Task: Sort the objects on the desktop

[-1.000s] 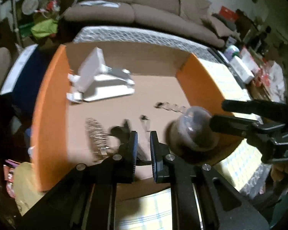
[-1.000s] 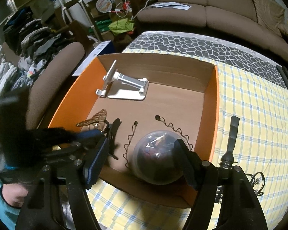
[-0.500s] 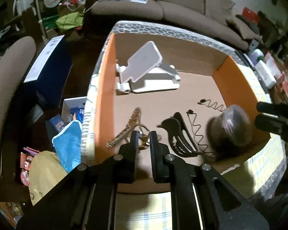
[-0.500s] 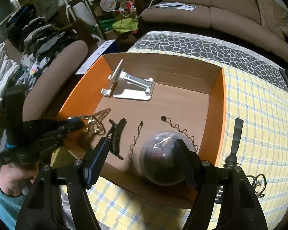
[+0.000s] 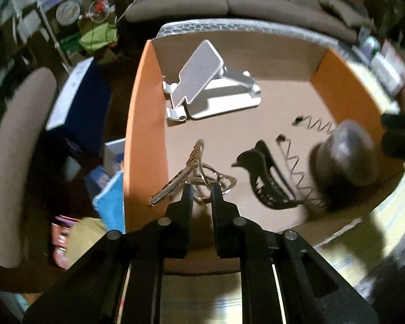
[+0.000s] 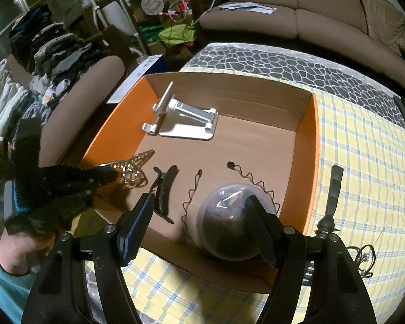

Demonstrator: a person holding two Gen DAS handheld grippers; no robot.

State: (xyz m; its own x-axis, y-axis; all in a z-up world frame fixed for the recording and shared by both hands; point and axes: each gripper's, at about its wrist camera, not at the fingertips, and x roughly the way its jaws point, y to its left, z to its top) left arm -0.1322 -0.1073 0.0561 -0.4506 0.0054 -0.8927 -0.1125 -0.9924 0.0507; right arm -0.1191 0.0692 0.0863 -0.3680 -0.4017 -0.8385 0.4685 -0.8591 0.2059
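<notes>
An orange-sided cardboard box [image 5: 143, 135] [image 6: 307, 162] lies on a yellow checked cloth. My left gripper [image 5: 201, 193] [image 6: 108, 174] is shut on a gold hair clip [image 5: 194, 159] [image 6: 137, 162] low over the box's near left corner. Inside the box are a white phone stand [image 5: 197, 73] [image 6: 186, 127], a black claw clip [image 5: 262, 178] [image 6: 162, 186], a thin wavy black headband [image 5: 294, 162] [image 6: 189, 199] and a clear-domed container [image 5: 345, 156] [image 6: 226, 224]. My right gripper [image 6: 199, 198] hangs open above the dome. Only its right finger overlaps the dome, and the pads do not press it.
A black handled tool [image 6: 334, 197] and a tangled cable [image 6: 364, 259] lie on the checked cloth [image 6: 364, 162] right of the box. A brown chair [image 6: 100, 75] and piled boxes crowd the floor on the left. A sofa [image 6: 297, 13] stands behind. A hand [image 6: 21, 245] holds the left gripper.
The left wrist view has swung from the dome toward the box's left wall. The gold clip now sits sharp between the left fingertips, lower in the box. The right gripper has not moved.
</notes>
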